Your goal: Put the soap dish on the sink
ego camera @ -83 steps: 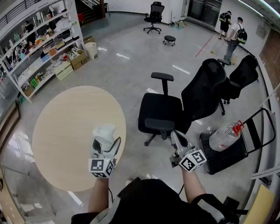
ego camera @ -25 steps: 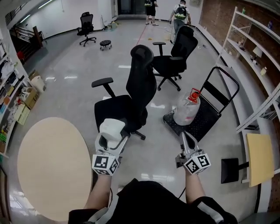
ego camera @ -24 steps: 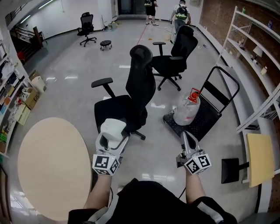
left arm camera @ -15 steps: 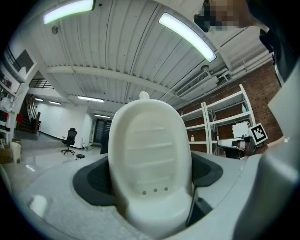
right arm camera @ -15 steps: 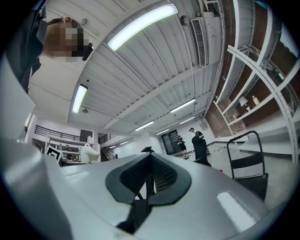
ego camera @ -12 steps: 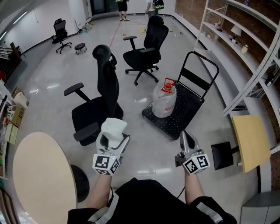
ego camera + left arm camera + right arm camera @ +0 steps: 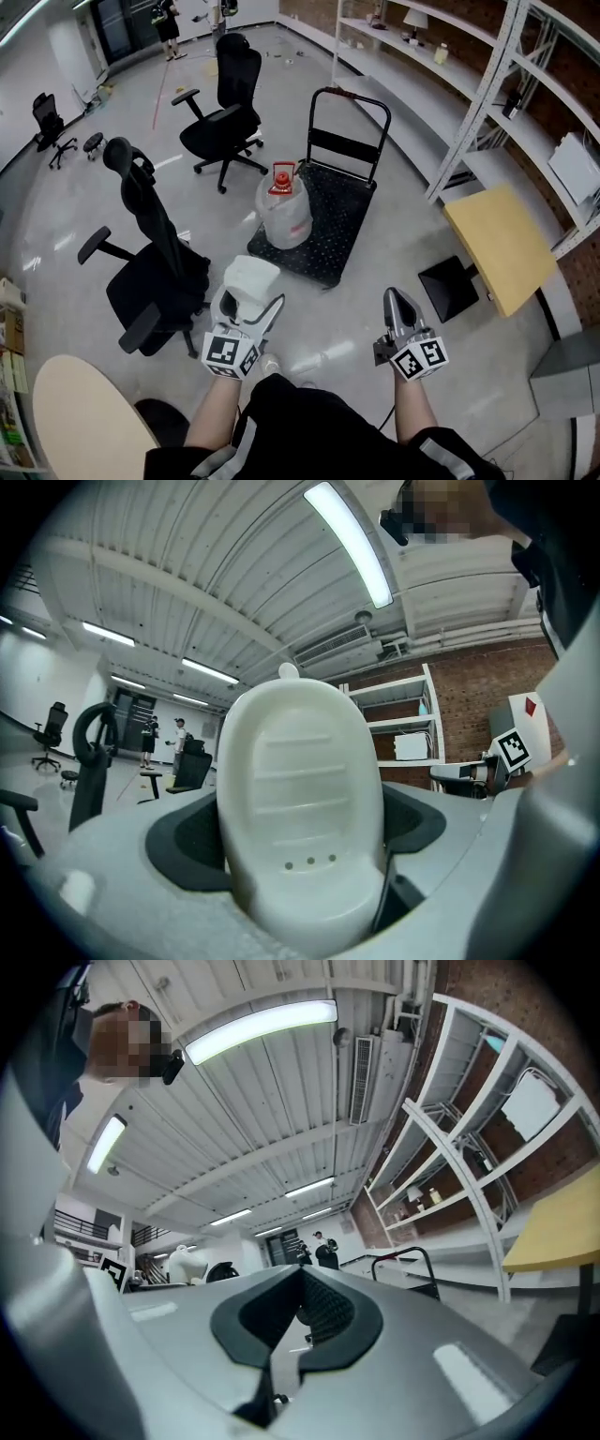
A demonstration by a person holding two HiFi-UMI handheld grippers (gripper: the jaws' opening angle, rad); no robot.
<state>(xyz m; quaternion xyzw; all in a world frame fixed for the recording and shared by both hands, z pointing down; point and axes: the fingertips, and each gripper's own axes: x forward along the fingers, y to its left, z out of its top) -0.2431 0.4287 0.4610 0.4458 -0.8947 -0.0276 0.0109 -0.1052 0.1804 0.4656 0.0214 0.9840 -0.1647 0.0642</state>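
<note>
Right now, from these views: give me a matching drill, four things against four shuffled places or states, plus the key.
Things:
1. soap dish
2. right gripper
3. water jug
4. round table

Places or states:
A. standing on the black platform cart
B. clamped in the left gripper
C. bottom-left corner of the head view
D. jaws together, nothing between them

Pairs: 1-B, 2-D, 3-A, 4-C

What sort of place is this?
Probably a lab or workshop hall: wheeled office chairs on a polished floor, tall metal shelving by a brick wall, and a platform trolley.
</note>
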